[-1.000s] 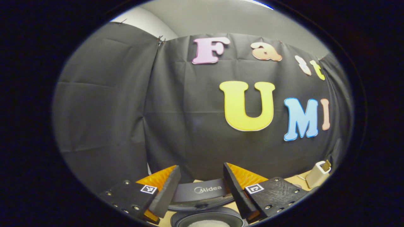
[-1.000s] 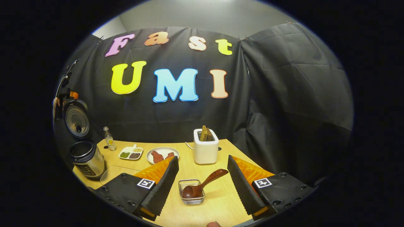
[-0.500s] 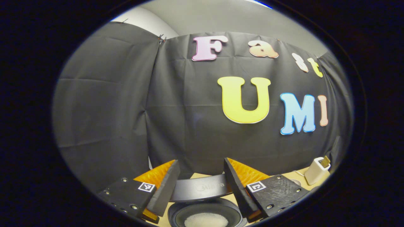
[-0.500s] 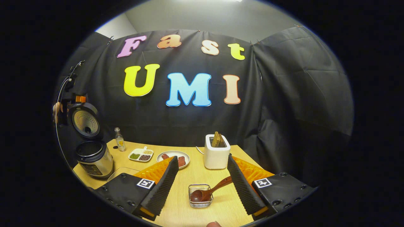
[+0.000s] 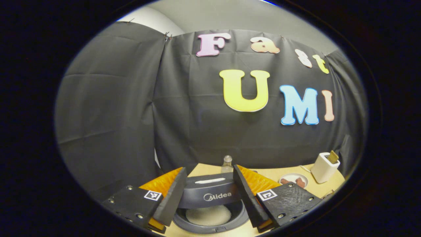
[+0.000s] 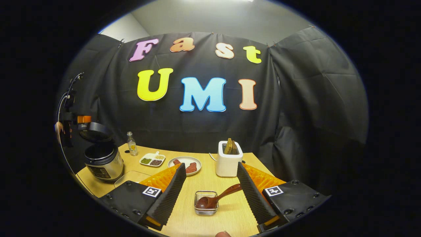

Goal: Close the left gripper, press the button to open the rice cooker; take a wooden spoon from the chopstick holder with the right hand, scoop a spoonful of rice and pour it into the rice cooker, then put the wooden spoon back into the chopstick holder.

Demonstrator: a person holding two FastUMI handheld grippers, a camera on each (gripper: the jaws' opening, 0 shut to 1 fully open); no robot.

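A pale wooden table point(image 6: 227, 214) stands before the black cloth wall. In the right gripper view, the right gripper point(image 6: 210, 184) is spread open low in the frame, the dark wooden spoon point(image 6: 213, 199) resting in a small wire basket point(image 6: 205, 208) between its fingers. At left stands the steel rice cooker point(image 6: 103, 161), lid half lowered. The white chopstick holder point(image 6: 229, 162) is at centre. The left gripper point(image 5: 209, 184), also released, hovers over the cooker.

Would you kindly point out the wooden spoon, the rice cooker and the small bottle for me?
wooden spoon point(image 6: 227, 193): right gripper view, on its handle.
rice cooker point(image 6: 104, 162): right gripper view, on its steel body.
bottle point(image 6: 132, 144): right gripper view, on its clear body.
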